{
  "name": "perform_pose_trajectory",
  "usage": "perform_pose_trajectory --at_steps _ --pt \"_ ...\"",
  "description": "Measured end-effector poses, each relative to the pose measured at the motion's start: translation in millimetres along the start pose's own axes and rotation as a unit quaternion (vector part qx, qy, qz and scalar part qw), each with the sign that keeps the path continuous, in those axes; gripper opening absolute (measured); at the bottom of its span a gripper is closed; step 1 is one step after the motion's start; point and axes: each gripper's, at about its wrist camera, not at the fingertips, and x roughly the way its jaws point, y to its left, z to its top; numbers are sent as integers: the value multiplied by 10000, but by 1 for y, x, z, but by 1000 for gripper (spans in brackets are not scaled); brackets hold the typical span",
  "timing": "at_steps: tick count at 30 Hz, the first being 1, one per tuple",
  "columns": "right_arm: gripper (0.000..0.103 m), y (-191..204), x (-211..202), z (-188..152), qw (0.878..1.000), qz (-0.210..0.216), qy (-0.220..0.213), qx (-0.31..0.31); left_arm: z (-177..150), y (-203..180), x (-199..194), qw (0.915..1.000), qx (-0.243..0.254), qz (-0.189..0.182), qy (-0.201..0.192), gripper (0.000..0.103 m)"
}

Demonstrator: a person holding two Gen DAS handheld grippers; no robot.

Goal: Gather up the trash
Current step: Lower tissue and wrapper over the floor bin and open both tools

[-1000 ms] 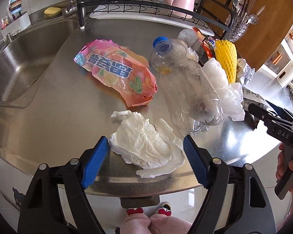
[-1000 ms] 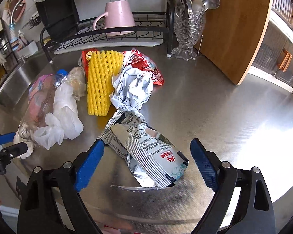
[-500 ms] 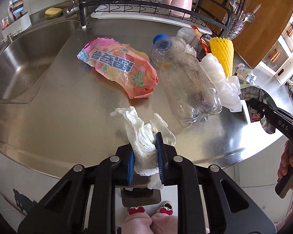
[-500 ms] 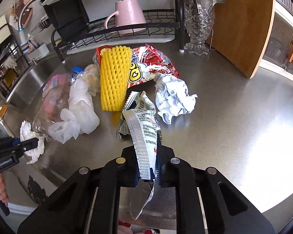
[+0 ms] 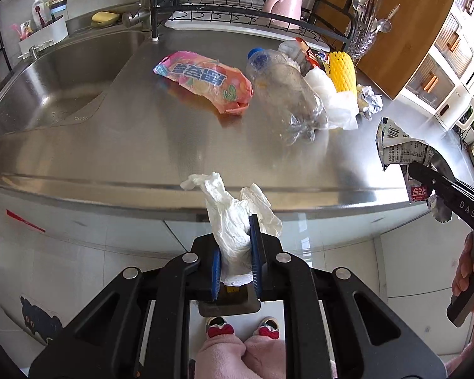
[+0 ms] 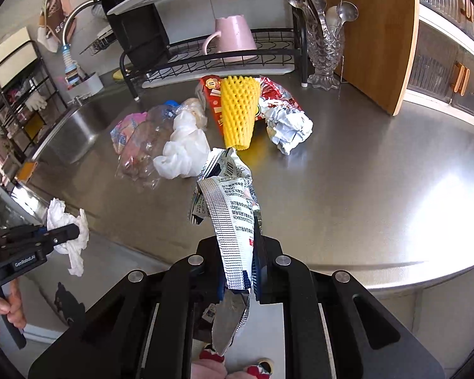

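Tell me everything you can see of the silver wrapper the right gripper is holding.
The wrapper is a crumpled foil packet, silver inside, white outside with small black print, a barcode and a bit of red. The right gripper is shut on its middle; it hangs lengthwise, the torn top flaring above the fingers, a shiny tail drooping below. It is lifted clear of the steel counter, touching nothing else. The left view shows it at the counter's edge.

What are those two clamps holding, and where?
Left gripper pinches the crumpled tissue at its lower end; right gripper pinches the silver wrapper near its middle.
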Motion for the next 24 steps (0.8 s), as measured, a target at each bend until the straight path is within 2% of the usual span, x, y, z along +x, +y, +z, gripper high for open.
perform_pose_trajectory --at_steps 7,13,18,24 --pt "14 22 -13 -51 9993 203 312 47 -49 -1 -5 9996 -4 -46 277 14" --pt "14 38 -3 -102 9956 364 847 142 -89 1 13 9977 -51 -157 657 14" --pt "14 42 29 -135 9892 379 1369 358 -118 5 41 9952 -37 -263 946 14" --pt "14 47 87 -163 9782 318 1921 725 -145 15 92 9907 9 -384 1308 14"
